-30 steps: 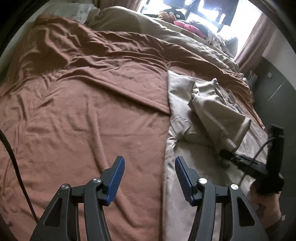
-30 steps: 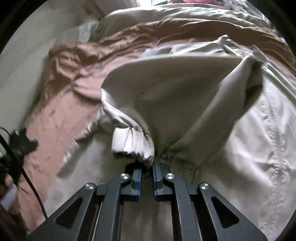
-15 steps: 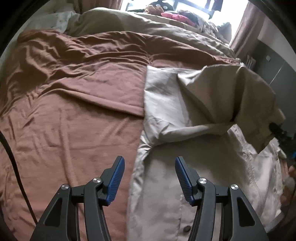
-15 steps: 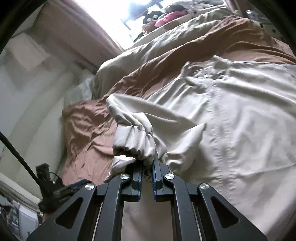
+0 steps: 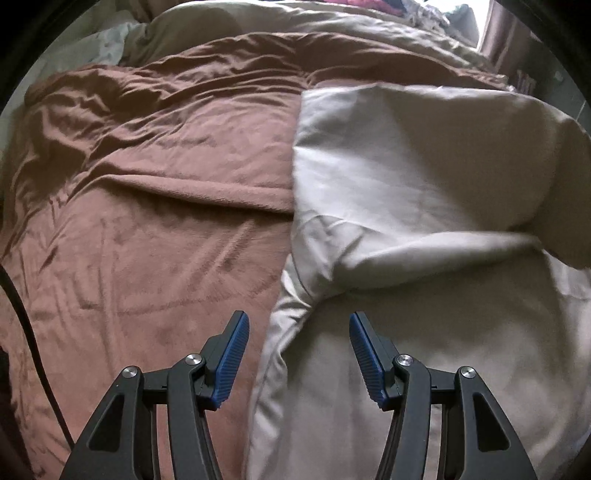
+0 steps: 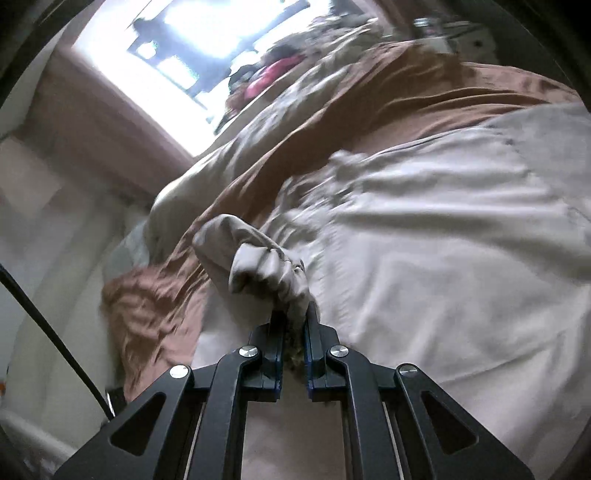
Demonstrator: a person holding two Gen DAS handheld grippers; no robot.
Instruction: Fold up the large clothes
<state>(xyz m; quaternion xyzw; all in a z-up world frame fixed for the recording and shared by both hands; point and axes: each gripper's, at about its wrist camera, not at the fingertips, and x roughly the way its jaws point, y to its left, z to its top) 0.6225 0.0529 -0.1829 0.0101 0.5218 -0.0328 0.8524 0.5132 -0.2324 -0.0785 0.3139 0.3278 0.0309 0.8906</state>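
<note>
A large beige jacket [image 5: 406,206] lies on a brown blanket [image 5: 147,192] on a bed, filling the right half of the left wrist view. Its sleeve is drawn across its body. My left gripper [image 5: 299,343] is open and empty, hovering just above the jacket's left edge near the hem. My right gripper [image 6: 293,321] is shut on the gathered sleeve cuff [image 6: 269,269] and holds it lifted over the jacket's body [image 6: 443,258]. The right gripper itself is out of the left wrist view.
A beige duvet [image 5: 332,22] and white pillows [image 5: 96,48] lie at the far end of the bed. A bright window [image 6: 207,40] and clothes in a pile [image 6: 273,70] are beyond. A black cable [image 5: 33,332] hangs at the left.
My right gripper has carried the cuff across and tilted upward, so the sleeve now lies over the jacket's body. My left gripper has moved closer to the jacket's left edge, still open.
</note>
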